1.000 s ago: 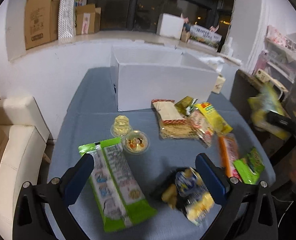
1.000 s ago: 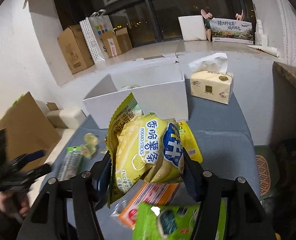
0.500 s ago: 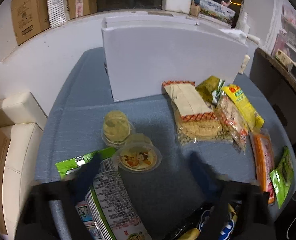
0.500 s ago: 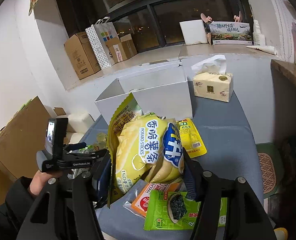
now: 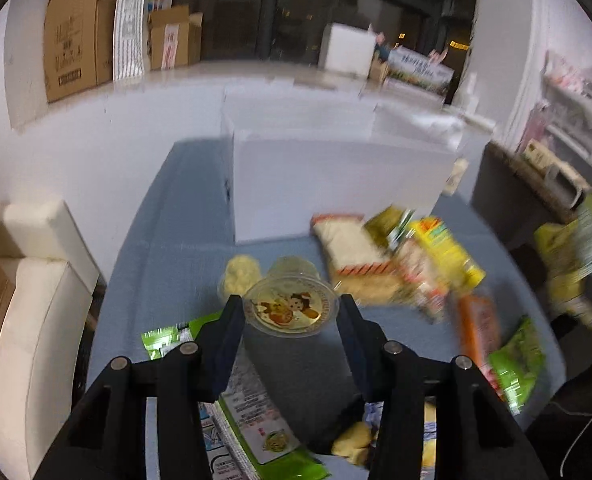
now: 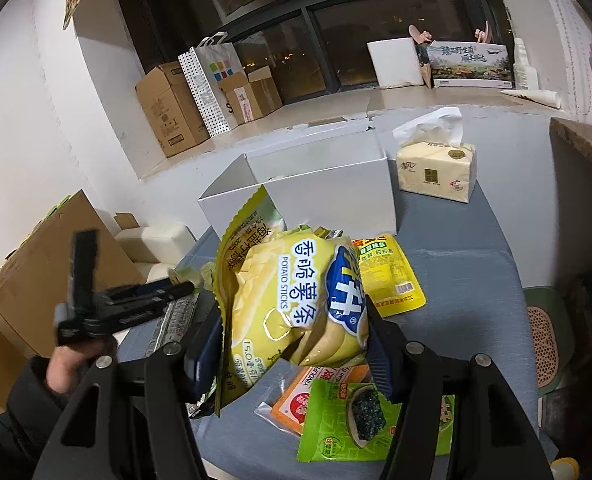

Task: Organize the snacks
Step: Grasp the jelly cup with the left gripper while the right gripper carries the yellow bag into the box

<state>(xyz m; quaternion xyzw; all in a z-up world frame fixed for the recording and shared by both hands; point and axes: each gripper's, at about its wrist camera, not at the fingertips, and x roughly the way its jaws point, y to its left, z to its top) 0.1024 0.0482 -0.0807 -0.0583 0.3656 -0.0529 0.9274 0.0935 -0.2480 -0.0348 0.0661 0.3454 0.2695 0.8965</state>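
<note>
The left gripper [image 5: 289,312] pinches a clear, cartoon-lidded jelly cup [image 5: 289,309], while the right gripper [image 6: 293,334] clamps a puffy yellow potato-stick bag [image 6: 296,300].

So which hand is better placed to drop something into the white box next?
Right. Its tool is already shut on the potato sticks bag, held up off the table facing the open white box. The left tool is only closing around the jelly cup, low at the table.

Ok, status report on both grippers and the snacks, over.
Left gripper closed around jelly cup. Right gripper shut on yellow potato sticks bag, lifted. White box open ahead, nothing blocking.
</note>
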